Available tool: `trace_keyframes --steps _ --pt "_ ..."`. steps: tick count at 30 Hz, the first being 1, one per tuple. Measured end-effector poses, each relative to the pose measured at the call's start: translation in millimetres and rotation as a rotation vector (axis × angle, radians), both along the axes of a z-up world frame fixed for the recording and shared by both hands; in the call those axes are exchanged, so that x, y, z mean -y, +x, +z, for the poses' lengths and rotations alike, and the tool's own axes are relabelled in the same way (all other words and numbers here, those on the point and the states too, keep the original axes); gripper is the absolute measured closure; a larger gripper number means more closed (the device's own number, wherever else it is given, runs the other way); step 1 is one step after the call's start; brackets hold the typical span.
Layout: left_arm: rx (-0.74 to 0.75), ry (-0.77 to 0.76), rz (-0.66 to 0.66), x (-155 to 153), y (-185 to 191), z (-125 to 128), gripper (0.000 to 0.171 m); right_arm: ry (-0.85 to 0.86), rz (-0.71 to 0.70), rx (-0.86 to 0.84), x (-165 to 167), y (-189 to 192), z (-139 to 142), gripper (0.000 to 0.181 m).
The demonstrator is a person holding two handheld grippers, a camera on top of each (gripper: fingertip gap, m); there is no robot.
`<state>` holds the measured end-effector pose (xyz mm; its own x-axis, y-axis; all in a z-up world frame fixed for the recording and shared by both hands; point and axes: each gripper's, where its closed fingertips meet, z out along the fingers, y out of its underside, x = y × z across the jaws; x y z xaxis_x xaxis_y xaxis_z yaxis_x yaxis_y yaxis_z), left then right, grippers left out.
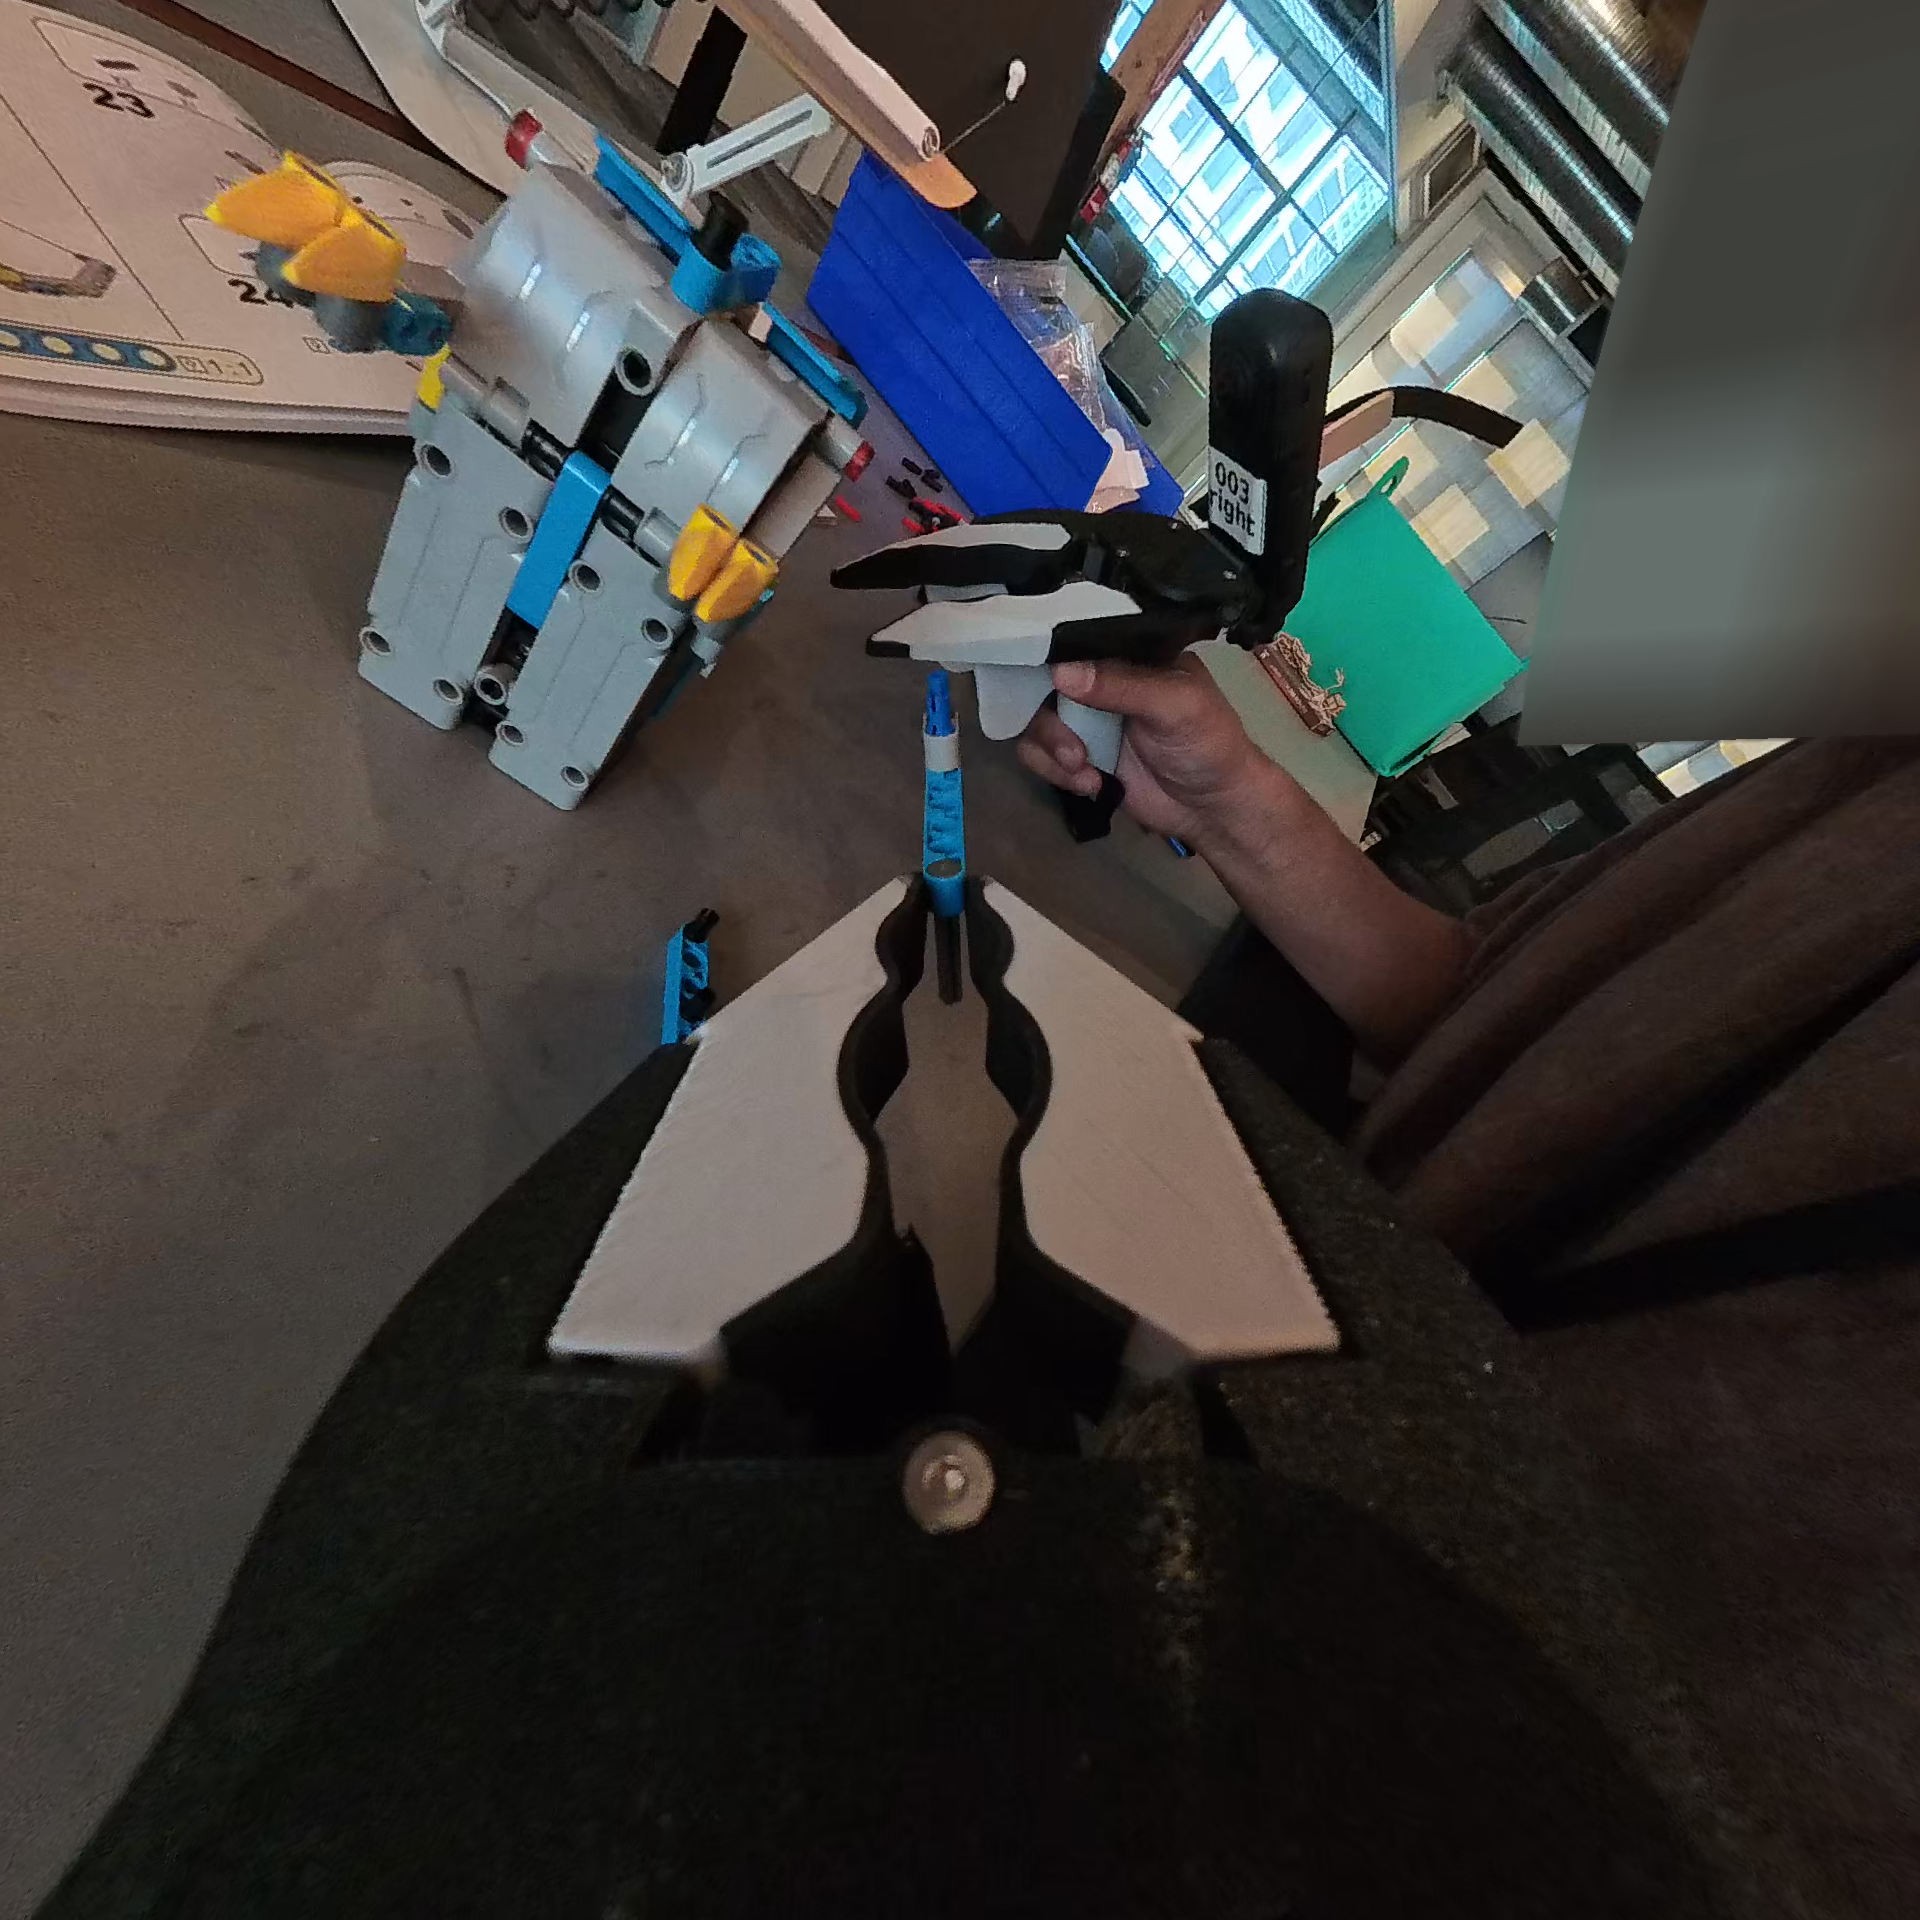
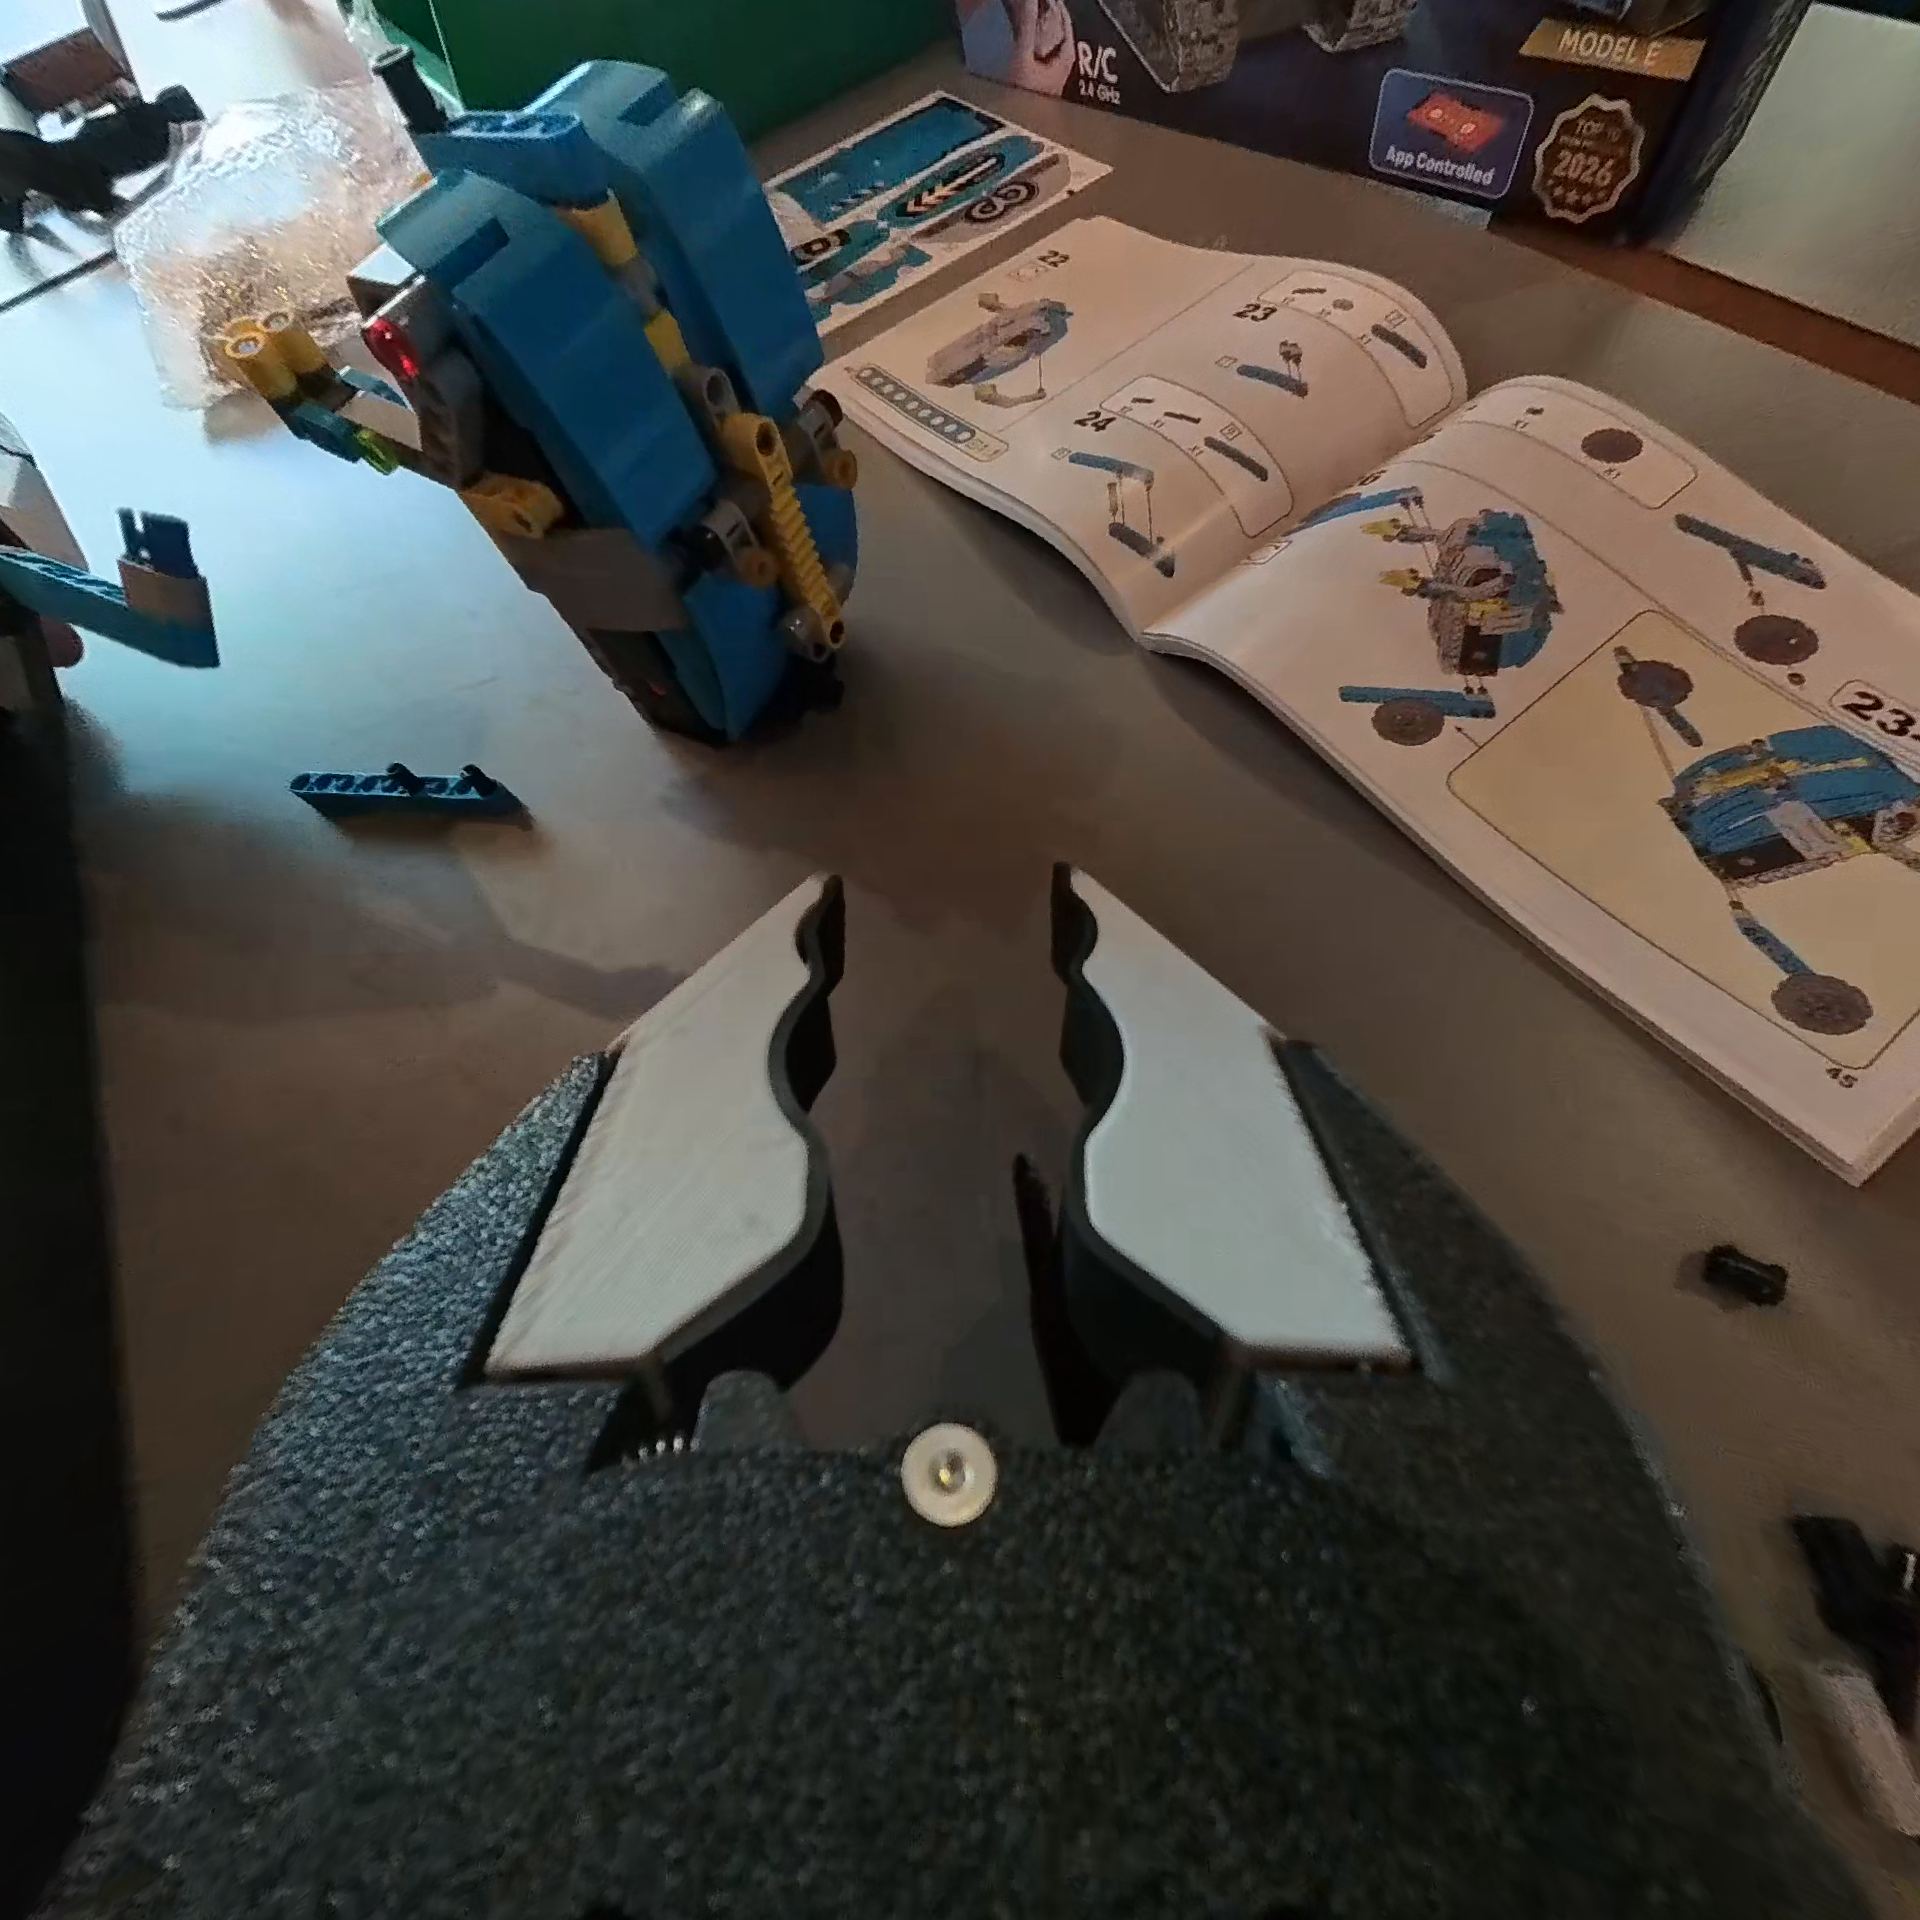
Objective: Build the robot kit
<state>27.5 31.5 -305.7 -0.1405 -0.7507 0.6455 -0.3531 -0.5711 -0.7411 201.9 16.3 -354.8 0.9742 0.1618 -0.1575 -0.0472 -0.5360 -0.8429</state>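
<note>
Your left gripper (image 1: 943, 883) was clamped on a slim blue studded plastic beam (image 1: 942, 805), which stuck up past the fingertips. Your right gripper (image 2: 948, 894) hung with its jaws apart and nothing between them, above the bare grey desk (image 2: 416, 1039). The blue-and-grey brick-built model (image 2: 634, 416) stood ahead, beside the open white instruction booklet (image 2: 1455, 623). A loose blue holed beam (image 2: 405, 795) lay near the model.
</note>
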Motion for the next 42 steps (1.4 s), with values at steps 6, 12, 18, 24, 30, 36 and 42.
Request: trace_keyframes --steps 6,12,18,24,30,36,42 --pt "-0.001 -0.002 -0.005 0.7 0.1 -0.3 0.165 -0.014 -0.004 -0.006 0.4 0.8 -2.8 0.142" --pt "0.001 -0.006 -0.008 1.0 0.1 -0.1 0.165 -0.003 -0.011 -0.003 0.1 2.2 -0.8 0.143" --pt "0.000 -0.008 -0.011 1.3 0.0 -0.2 0.165 -0.002 -0.022 -0.003 0.2 5.0 -0.5 0.143" --pt "0.000 -0.012 -0.012 1.2 0.0 -0.4 0.165 -0.008 -0.015 0.001 0.4 3.3 -1.9 0.143" --pt "-0.001 -0.015 -0.012 0.8 0.1 -0.6 0.165 -0.014 -0.010 0.014 1.1 2.7 -2.9 0.143" --pt "-0.002 -0.020 -0.015 1.0 0.1 -0.9 0.165 -0.011 -0.013 0.014 1.2 3.4 -2.4 0.143" --pt "-0.007 -0.018 -0.016 1.4 0.5 -1.7 0.165 -0.006 -0.009 0.010 1.7 2.6 -0.5 0.143"
